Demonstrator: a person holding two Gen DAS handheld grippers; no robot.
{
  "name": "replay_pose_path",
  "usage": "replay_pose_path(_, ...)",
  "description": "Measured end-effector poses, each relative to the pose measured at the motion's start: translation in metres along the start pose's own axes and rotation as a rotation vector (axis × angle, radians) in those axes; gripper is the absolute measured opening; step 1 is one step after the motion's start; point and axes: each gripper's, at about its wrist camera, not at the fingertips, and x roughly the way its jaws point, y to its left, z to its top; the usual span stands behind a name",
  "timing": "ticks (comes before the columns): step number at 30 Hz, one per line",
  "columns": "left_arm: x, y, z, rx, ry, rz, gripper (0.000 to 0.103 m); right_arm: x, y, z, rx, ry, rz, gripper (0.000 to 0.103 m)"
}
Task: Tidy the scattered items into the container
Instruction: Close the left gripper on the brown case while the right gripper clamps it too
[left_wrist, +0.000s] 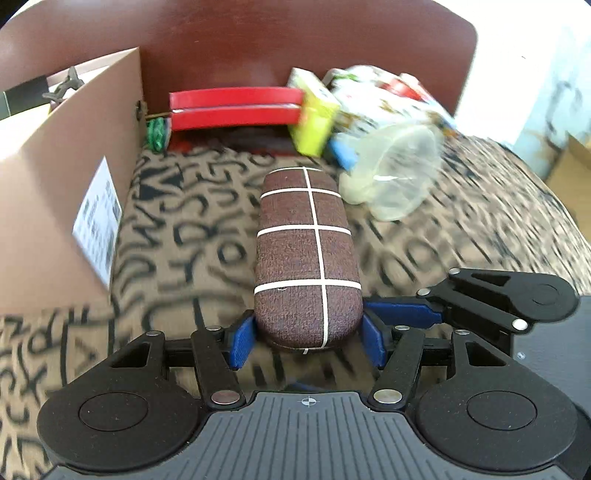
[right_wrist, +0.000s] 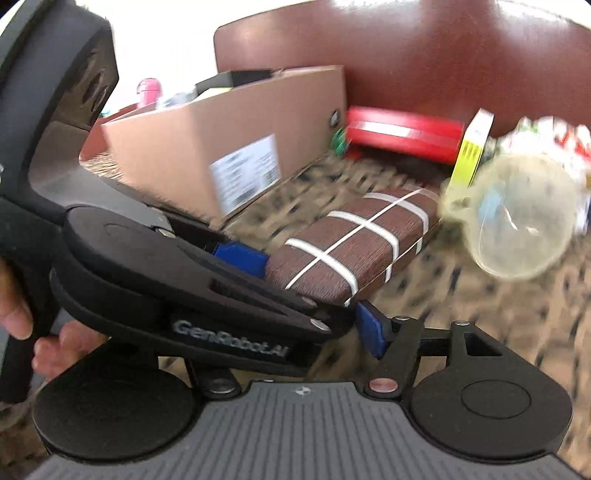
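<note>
A brown glasses case (left_wrist: 306, 251) with white grid lines points away from me over the patterned cloth (left_wrist: 177, 229). My left gripper (left_wrist: 307, 343) is shut on its near end, one blue pad pressed on each side. My right gripper (right_wrist: 303, 325) comes in from the right. Its right finger (right_wrist: 369, 328) stands beside the near corner of the case (right_wrist: 351, 243), and its left finger is hidden behind the left gripper. The open cardboard box (left_wrist: 55, 203) stands to the left of the case.
At the back, against a dark red panel (left_wrist: 258, 37), lie a red case (left_wrist: 236, 109), a yellow-green carton (left_wrist: 314, 122), a crumpled wrapper (left_wrist: 384, 96) and a tipped clear plastic cup (left_wrist: 395, 173). A small green thing (left_wrist: 157, 133) sits by the box corner.
</note>
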Motion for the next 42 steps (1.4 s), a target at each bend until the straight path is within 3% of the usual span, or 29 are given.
replay_pose_path(4, -0.020, -0.005, -0.008, 0.000, -0.018, 0.009, 0.082, -0.017, 0.009, -0.005, 0.042, -0.011, -0.062, 0.083)
replay_pose_path(11, -0.032, 0.010, 0.009, -0.022, -0.050, 0.013, 0.090, -0.012, 0.017, 0.007, 0.072, -0.035, -0.137, 0.088)
replay_pose_path(14, -0.025, 0.020, 0.014, -0.028, -0.017, 0.014, 0.090, 0.006, 0.023, 0.012, 0.066, -0.024, -0.165, 0.090)
replay_pose_path(16, -0.020, 0.029, 0.019, -0.085, 0.020, -0.023, 0.090, 0.017, 0.025, 0.013, 0.065, -0.020, -0.216, 0.091)
replay_pose_path(19, -0.018, 0.036, 0.021, -0.158, 0.036, -0.091, 0.090, 0.022, 0.020, 0.009, 0.067, -0.023, -0.262, 0.078)
replay_pose_path(26, 0.000, 0.012, 0.031, -0.129, 0.049, -0.109, 0.089, -0.007, 0.001, -0.008, 0.092, -0.015, -0.279, 0.063)
replay_pose_path(30, 0.020, 0.005, 0.039, -0.111, 0.056, -0.085, 0.086, -0.011, -0.003, -0.007, 0.091, -0.023, -0.279, 0.065)
replay_pose_path(32, 0.026, 0.009, 0.042, -0.130, 0.056, -0.086, 0.084, -0.009, -0.007, -0.006, 0.101, -0.032, -0.281, 0.071)
replay_pose_path(42, 0.034, 0.014, 0.050, -0.088, 0.071, -0.110, 0.082, 0.024, -0.019, 0.011, 0.095, -0.045, -0.304, 0.080)
